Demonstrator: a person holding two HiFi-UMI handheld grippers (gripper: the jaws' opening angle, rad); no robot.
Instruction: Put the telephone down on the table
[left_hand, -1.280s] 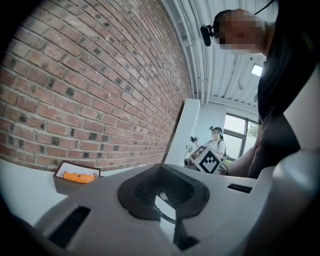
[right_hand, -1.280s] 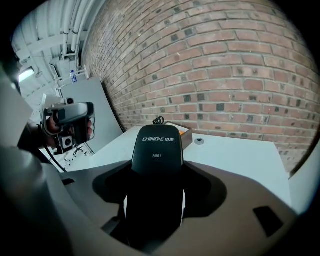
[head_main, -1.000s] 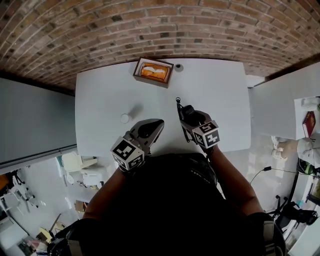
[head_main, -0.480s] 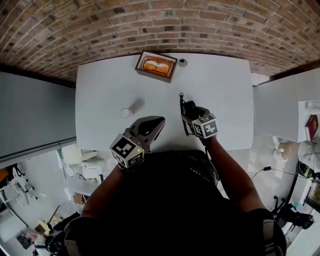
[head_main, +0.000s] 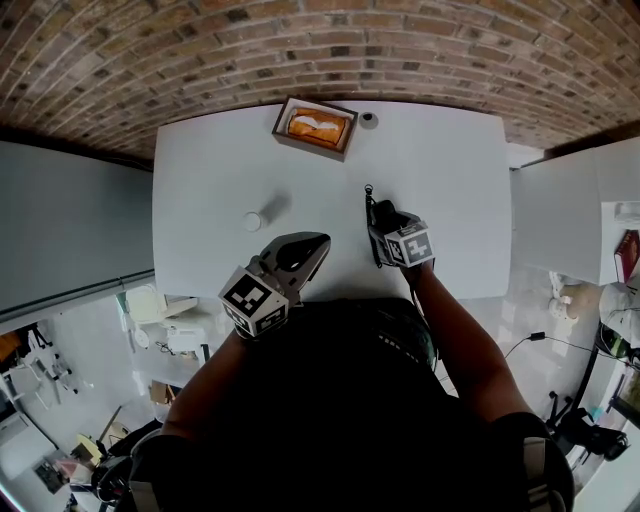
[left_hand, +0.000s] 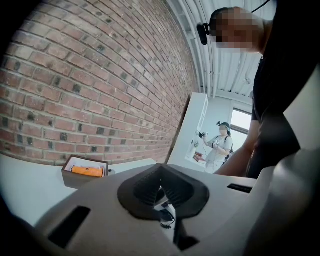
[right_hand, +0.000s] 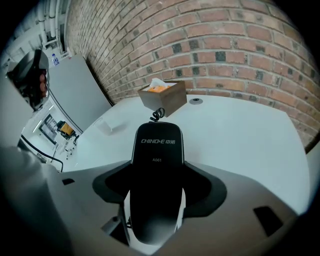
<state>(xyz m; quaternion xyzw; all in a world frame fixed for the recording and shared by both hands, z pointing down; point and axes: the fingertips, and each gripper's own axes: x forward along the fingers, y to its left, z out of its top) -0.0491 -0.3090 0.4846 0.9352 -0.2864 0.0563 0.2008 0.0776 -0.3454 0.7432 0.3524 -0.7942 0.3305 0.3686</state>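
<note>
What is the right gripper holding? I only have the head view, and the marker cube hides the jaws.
Observer: The right gripper view shows the right gripper shut on a black telephone handset, with CHINO-E printed on its back.
Operator: Is anything attached to it?
Observer: Yes, a coiled cord comes off its far end, which points toward the brick wall.
Operator: And the left gripper, is it carrying anything?
Observer: No. The left gripper view shows the left gripper with its jaws together and nothing between them.
</note>
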